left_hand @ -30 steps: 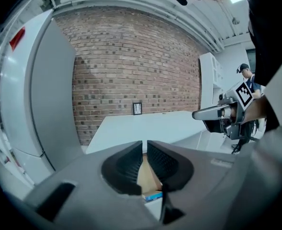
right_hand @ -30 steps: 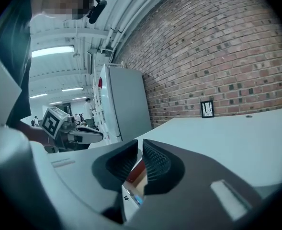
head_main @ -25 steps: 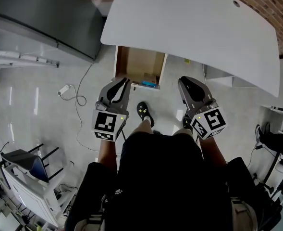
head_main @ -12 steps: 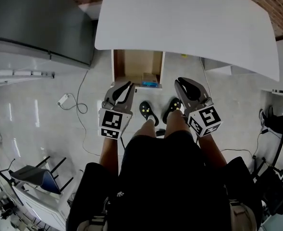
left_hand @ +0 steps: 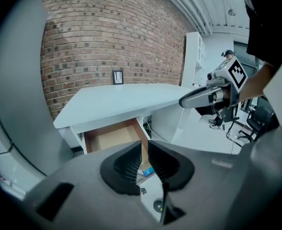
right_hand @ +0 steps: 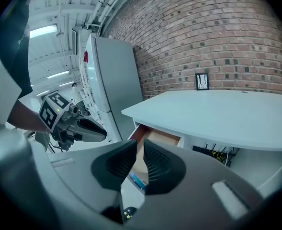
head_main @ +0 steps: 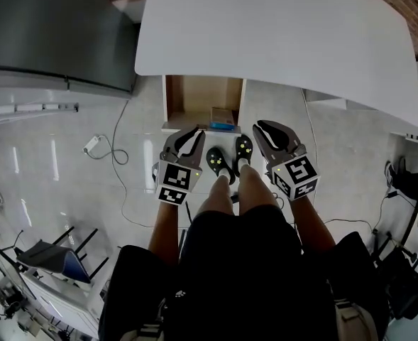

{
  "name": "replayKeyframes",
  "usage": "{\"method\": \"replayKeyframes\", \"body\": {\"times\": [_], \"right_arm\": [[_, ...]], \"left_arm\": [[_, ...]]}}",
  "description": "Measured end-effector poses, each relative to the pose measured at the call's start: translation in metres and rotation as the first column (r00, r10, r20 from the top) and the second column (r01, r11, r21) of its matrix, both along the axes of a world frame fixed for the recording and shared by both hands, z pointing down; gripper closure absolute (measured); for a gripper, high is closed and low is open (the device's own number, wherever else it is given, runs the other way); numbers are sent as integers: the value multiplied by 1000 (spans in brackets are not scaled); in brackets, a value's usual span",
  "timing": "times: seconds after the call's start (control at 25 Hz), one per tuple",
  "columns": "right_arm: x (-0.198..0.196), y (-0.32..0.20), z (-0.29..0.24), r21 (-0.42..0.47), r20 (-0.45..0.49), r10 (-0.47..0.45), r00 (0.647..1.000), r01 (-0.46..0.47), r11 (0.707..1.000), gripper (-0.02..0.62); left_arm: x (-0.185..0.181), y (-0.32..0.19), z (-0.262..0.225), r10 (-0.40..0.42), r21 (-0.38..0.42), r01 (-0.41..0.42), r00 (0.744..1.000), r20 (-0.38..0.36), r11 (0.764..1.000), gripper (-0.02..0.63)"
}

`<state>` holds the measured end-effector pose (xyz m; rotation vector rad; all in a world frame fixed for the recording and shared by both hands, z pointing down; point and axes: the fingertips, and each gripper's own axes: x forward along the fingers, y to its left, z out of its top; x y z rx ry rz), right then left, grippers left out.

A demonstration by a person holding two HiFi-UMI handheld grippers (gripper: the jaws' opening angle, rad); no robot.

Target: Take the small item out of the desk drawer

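Observation:
The white desk (head_main: 279,34) has its wooden drawer (head_main: 198,94) pulled open beneath the front edge. A small blue item (head_main: 221,126) lies at the drawer's near end; it also shows in the left gripper view (left_hand: 148,170) and the right gripper view (right_hand: 137,181). My left gripper (head_main: 189,135) hangs just short of the drawer's near left corner. Its jaws (left_hand: 144,150) have just been opening, with a narrow gap and nothing between them. My right gripper (head_main: 264,128) is to the right of the drawer. It (right_hand: 140,152) has also parted slightly and is empty.
The person's two black shoes (head_main: 216,163) stand on the floor between the grippers, right before the drawer. A dark grey cabinet (head_main: 52,34) stands left of the desk. A cable with a white plug (head_main: 95,139) lies on the floor at left. A chair (head_main: 45,251) is at lower left.
Both grippers have sunk and come closer to the drawer's near end. The person's second foot has come forward, so both shoes now sit between the grippers.

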<state>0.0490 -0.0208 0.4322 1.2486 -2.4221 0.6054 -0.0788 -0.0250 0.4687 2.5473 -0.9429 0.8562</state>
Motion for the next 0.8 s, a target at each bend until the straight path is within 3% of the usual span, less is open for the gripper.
{"method": "replayKeyframes", "body": {"times": [0.8], "right_arm": [[-6,-7,106,-154,-34,-55,998,49,987,525]], "left_arm": [[12,-15,103,114,-101,-100,984,140,990,558]]}}
